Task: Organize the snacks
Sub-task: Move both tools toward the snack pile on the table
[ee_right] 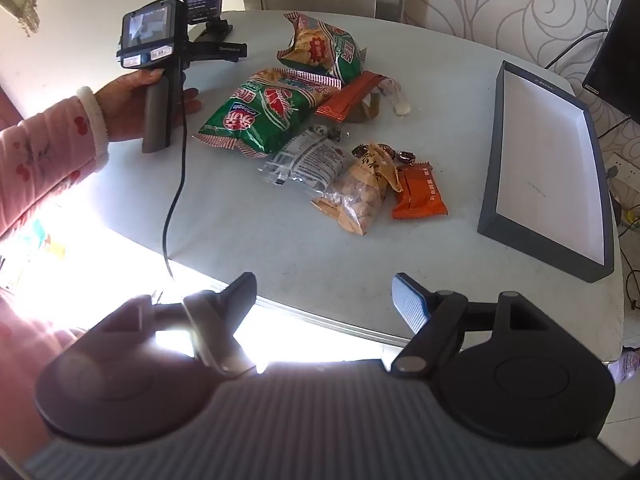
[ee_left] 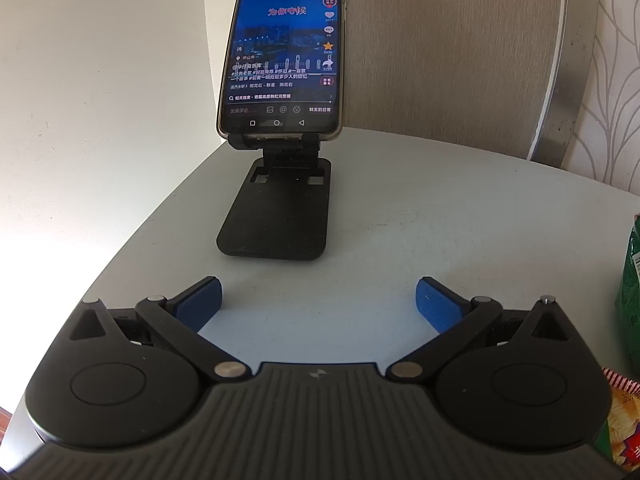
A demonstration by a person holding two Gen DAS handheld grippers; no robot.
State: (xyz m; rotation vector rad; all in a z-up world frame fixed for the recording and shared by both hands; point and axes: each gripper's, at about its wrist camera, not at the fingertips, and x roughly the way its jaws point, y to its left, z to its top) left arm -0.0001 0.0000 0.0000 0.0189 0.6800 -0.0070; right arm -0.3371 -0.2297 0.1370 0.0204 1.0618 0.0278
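Several snack packs lie in the middle of the white table (ee_right: pixel 280 248): a big green chip bag (ee_right: pixel 256 116), a second chip bag (ee_right: pixel 320 46) behind it, two orange packets (ee_right: pixel 420 196) (ee_right: pixel 348 96), a clear bag of nuts (ee_right: pixel 360 196), a white printed pack (ee_right: pixel 308 158) and small wrapped candies (ee_right: pixel 402 108). My right gripper (ee_right: pixel 324 300) hangs open over the table's near edge, nothing between its fingers. My left gripper (ee_left: pixel 318 300) is open and empty above bare table, facing a phone; a green bag's edge (ee_left: pixel 630 292) shows at its right.
An empty dark-rimmed box (ee_right: pixel 494 152) with a white floor lies at the table's right. A lit phone (ee_left: pixel 284 48) on a black stand (ee_left: pixel 276 216) stands at the far left edge. A hand in a pink sleeve (ee_right: pixel 44 148) holds the left gripper's handle (ee_right: pixel 158 120); a cable hangs from it.
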